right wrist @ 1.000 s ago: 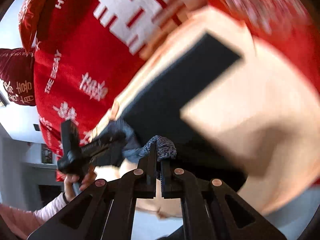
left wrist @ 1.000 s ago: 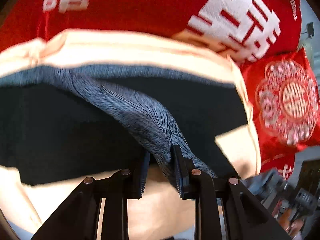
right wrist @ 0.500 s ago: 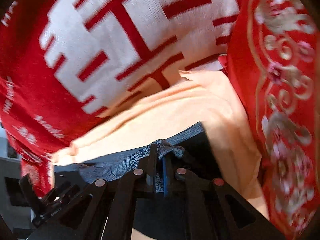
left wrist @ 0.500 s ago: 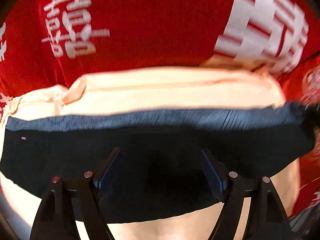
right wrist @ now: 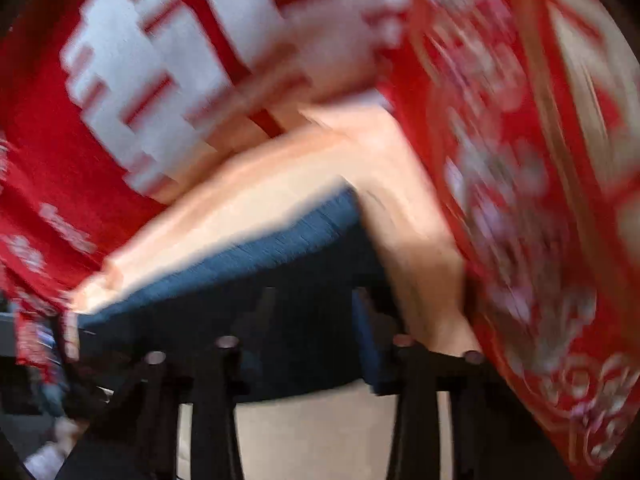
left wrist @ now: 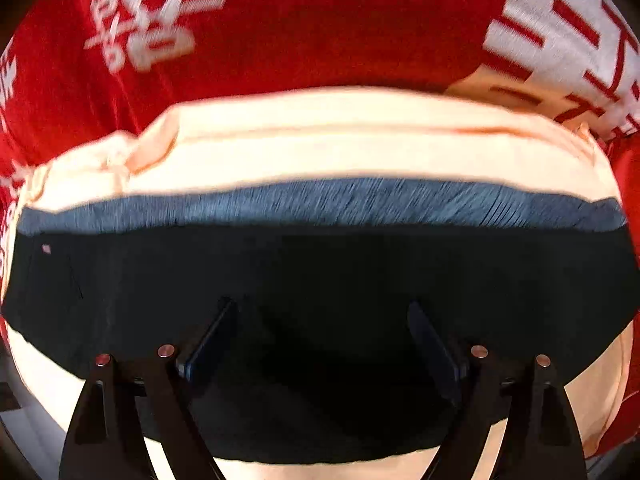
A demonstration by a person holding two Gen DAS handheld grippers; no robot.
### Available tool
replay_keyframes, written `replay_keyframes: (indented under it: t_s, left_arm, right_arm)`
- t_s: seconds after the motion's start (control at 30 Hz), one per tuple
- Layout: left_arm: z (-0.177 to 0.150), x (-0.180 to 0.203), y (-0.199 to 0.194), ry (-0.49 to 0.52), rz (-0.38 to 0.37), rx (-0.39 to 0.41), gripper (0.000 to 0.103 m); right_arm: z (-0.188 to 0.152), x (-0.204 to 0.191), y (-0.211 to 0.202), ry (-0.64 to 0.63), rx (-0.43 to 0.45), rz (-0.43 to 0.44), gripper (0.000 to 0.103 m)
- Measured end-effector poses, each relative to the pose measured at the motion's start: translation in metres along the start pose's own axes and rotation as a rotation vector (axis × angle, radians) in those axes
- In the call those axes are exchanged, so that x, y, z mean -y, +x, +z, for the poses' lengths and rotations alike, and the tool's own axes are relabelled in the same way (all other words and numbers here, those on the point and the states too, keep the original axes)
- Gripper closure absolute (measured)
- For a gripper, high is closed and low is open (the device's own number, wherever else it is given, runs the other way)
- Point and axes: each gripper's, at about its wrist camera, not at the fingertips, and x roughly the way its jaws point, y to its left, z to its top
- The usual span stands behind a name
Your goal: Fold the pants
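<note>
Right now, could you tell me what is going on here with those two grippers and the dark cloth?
A person with a gripper in each hand is folding dark pants on a cream sheet over a red cover. The left gripper is open above the pants, holding nothing. The right gripper also looks open near the pants' corner, though its view is blurred. The pants lie flat as a folded band, its blue-grey edge on the far side.

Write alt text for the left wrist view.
Dark folded pants lie flat on a cream cloth, with the left gripper above them, jaws wide open and holding nothing. A red bedspread with white characters fills the background.
</note>
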Motion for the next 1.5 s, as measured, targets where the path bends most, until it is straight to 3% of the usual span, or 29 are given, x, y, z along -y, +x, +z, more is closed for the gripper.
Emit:
replay_keyframes:
  t_s: [0.03,0.1,0.23,0.27,0.37,0.53,0.7,0.73,0.77,0.8,0.93,1.03,1.1,1.2,1.3,1.37,1.5]
  left_arm:
    - [0.004,0.003,-0.001,0.010,0.002,0.011,0.015]
    - [0.012,0.009,0.004,0.025,0.017,0.020,0.015]
    - [0.015,0.010,0.030,0.017,0.042,-0.025,0.014]
    - [0.014,0.006,0.031,-0.005,0.049,-0.017,0.009]
    - [0.010,-0.001,0.031,-0.026,0.036,-0.018,0.009]
    - [0.009,-0.004,0.033,-0.017,0.044,-0.014,0.009]
    - [0.004,-0.005,0.035,-0.008,0.041,0.000,0.009]
    - [0.003,-0.005,0.035,-0.009,0.041,-0.001,0.008]
    - [0.003,-0.007,0.035,-0.011,0.040,-0.005,0.008]
    - [0.008,-0.009,0.036,-0.014,0.040,-0.011,0.008]
    - [0.007,-0.004,0.020,0.006,0.069,0.007,0.008]
    - [0.010,-0.011,0.007,0.002,0.051,0.039,0.008]
    - [0.023,-0.013,0.002,-0.005,0.051,0.055,0.008]
    - [0.035,-0.013,0.002,0.002,0.060,0.066,0.008]
    - [0.044,0.004,0.011,-0.004,0.042,0.046,0.008]
    - [0.047,0.017,0.021,0.002,0.017,0.033,0.008]
    - [0.050,0.036,0.042,0.027,0.047,0.026,0.008]
  right_arm:
    - [-0.001,0.005,0.007,0.022,-0.012,-0.010,0.077]
    - [0.002,0.011,0.022,0.058,-0.025,0.010,0.077]
    - [0.016,0.002,0.009,-0.007,0.050,0.048,0.074]
    - [0.013,0.005,-0.001,0.014,0.076,0.065,0.070]
    - [-0.008,0.019,-0.017,0.090,0.084,0.132,0.057]
    - [-0.054,0.038,0.005,0.238,0.009,0.221,0.056]
    - [-0.058,0.051,0.029,0.395,0.090,0.330,0.056]
    - [-0.054,0.049,0.029,0.401,0.084,0.327,0.063]
    - [-0.050,0.048,0.026,0.393,0.080,0.325,0.084]
    - [-0.046,0.045,0.021,0.375,0.082,0.329,0.085]
    - [-0.037,0.031,0.002,0.259,0.101,0.268,0.085]
    - [-0.046,0.043,0.006,0.294,0.021,0.125,0.070]
    - [-0.055,0.044,-0.008,0.294,0.054,0.096,0.070]
    - [-0.056,0.009,-0.031,0.117,0.135,0.078,0.070]
    - [-0.031,-0.034,-0.017,-0.051,0.122,0.108,0.070]
    - [-0.007,-0.053,0.004,-0.097,0.106,0.134,0.070]
    - [0.035,-0.064,0.053,-0.143,0.065,0.049,0.072]
